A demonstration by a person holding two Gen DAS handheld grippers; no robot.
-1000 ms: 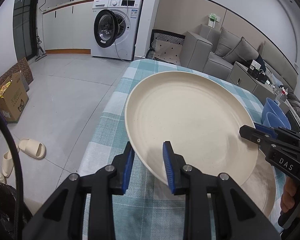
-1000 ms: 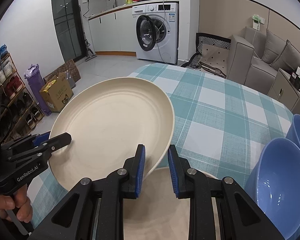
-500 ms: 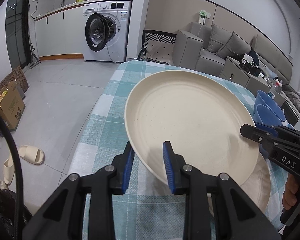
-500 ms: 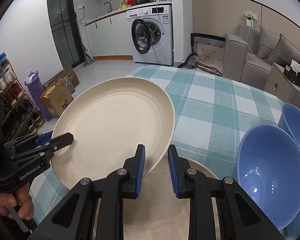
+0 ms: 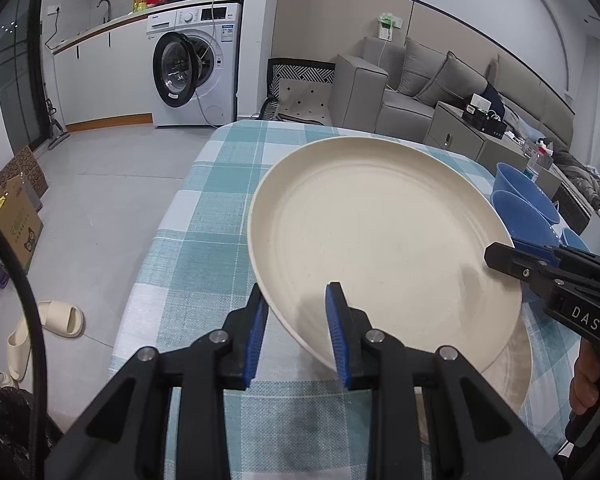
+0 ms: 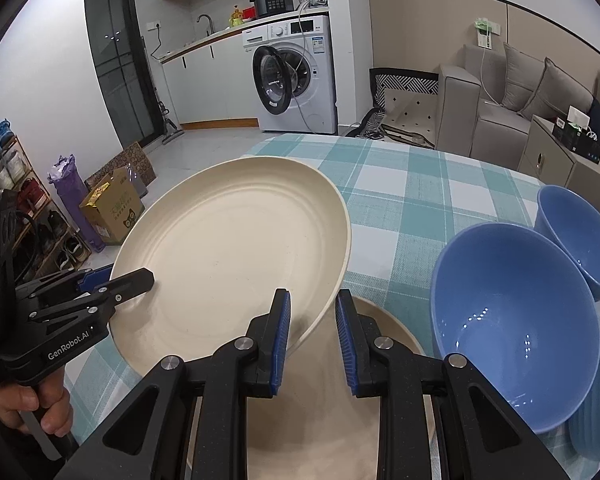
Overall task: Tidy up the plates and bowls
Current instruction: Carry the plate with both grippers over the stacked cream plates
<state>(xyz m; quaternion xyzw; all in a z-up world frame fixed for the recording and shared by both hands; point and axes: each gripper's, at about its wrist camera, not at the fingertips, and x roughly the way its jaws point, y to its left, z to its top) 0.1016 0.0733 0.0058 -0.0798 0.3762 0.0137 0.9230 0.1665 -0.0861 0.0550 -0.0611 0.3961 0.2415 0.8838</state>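
Leftmost, the left hand-held gripper [image 5: 296,332] pinches the near rim of a cream plate [image 5: 380,240], its blue pads [image 5: 256,336] clamped on either side of the edge. That plate hangs tilted above the checked bench [image 5: 204,216], over a second cream plate [image 6: 380,328] lying flat on the cloth. Opposite, the right hand-held gripper [image 6: 312,332] grips the plate's other rim the same way. Further right, blue bowls [image 6: 512,320] sit together on the bench, just beside the lower plate.
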